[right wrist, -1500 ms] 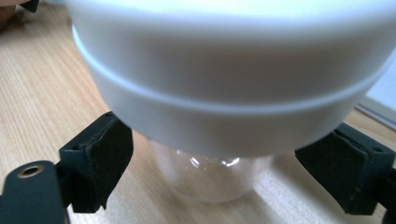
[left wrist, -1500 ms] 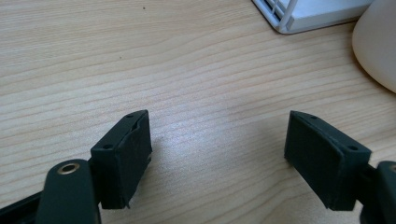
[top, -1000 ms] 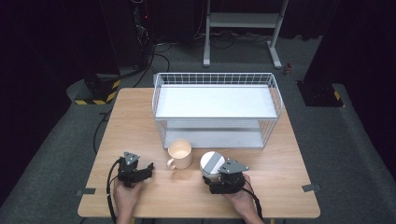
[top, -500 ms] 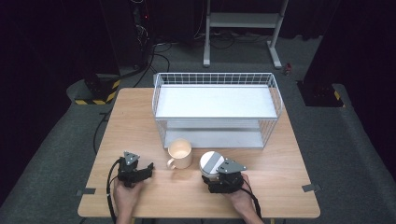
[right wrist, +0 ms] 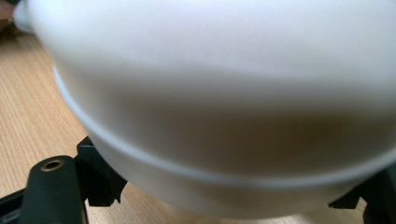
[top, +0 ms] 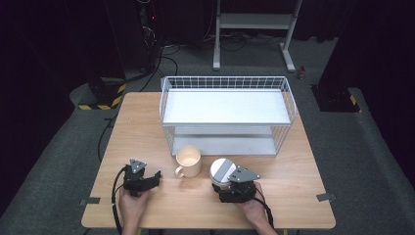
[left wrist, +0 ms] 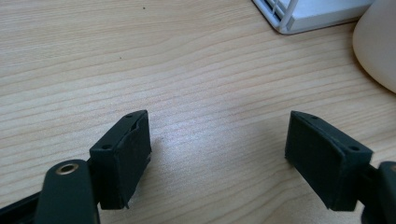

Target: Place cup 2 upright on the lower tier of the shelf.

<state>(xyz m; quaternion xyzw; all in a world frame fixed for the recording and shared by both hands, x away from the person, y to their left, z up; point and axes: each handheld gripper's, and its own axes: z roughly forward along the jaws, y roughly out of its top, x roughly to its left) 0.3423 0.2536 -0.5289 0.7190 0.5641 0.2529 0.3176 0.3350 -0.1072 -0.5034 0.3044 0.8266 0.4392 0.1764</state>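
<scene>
Right gripper view: the jaws are sitting wide apart on either side of a white container [right wrist: 224, 116], black pads showing at both lower corners, the rounded body between them; whether the pads are actually pressing on it, cannot tell. In the high view the right gripper [top: 234, 185] is resting at the near edge of the table [top: 303, 196], with the container [top: 222, 171] right in front of it, showing a grey band across its round top. Left gripper view: the left gripper [left wrist: 217, 154] is sitting wide open, nothing between the jaws but bare wood, holding nothing. In the high view the left gripper [top: 142, 178] is lying near the front left, just left of a cream mug [top: 188, 160]. The mug is standing upright beside the container, handle pointing toward the near-left. Behind both, a white wire rack [top: 227, 113] is standing mid-table.
</scene>
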